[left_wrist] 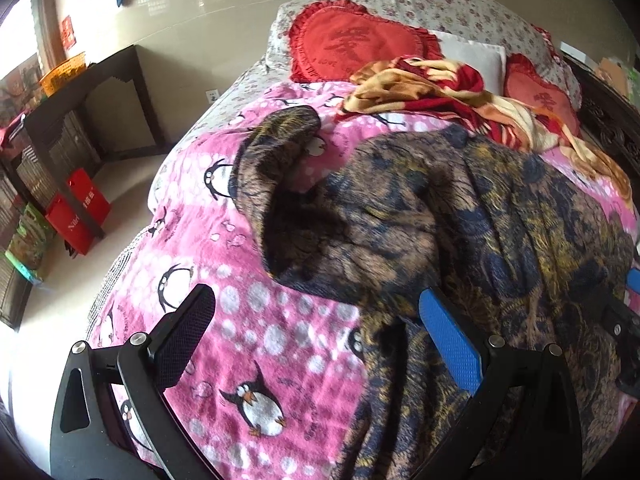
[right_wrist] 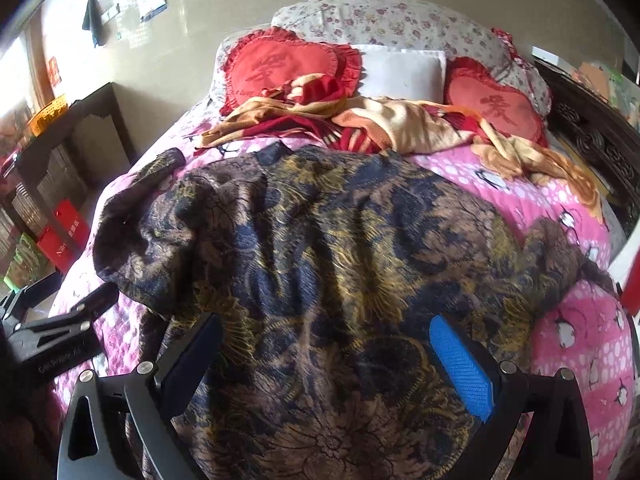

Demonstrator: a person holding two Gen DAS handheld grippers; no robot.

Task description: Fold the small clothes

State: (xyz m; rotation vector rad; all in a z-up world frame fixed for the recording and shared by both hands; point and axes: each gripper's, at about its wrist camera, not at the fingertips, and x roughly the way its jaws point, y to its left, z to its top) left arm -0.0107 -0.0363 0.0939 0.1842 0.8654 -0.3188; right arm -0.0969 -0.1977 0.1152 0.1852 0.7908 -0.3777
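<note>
Dark patterned garment [right_wrist: 320, 248] lies spread and rumpled over the pink penguin blanket [left_wrist: 248, 320], likely laid out flat for folding, while the left gripper [left_wrist: 320, 320] and right gripper [right_wrist: 328, 344] hover above its near edge, both wide open and empty.

"I LOVE" on red heart cushion [left_wrist: 352, 46]

A dark garment [right_wrist: 320, 248] (brown, navy and gold floral print) lies spread and rumpled on the bed, one sleeve [left_wrist: 276, 152] curled outward at its side.
</note>
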